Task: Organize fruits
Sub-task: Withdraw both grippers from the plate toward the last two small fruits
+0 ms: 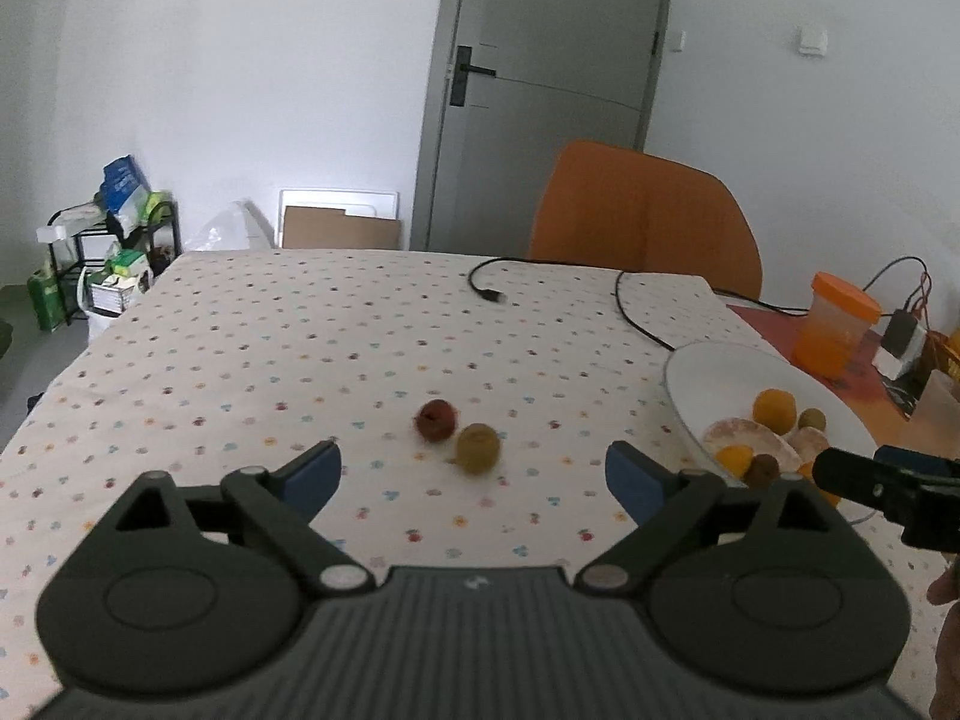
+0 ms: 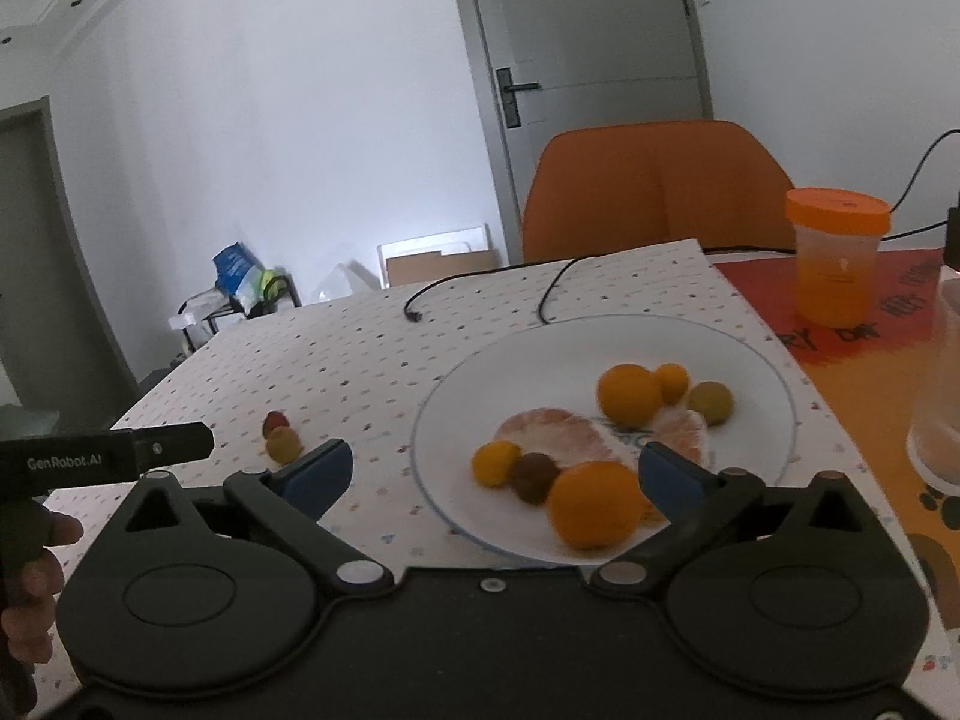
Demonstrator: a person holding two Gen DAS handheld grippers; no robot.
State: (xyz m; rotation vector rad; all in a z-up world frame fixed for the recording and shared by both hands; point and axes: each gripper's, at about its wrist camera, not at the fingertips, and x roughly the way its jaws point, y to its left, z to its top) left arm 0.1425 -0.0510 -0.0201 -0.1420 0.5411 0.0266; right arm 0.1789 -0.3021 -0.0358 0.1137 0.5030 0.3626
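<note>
On the dotted tablecloth, two small round fruits.

I see plain white walls, a grey door with a black handle, an orange chair back behind the dotted tablecloth, and a cluttered black wire rack at left.

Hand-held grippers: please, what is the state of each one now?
Left hand-held gripper: open, holding nothing.
Right hand-held gripper: open, holding nothing.
</note>
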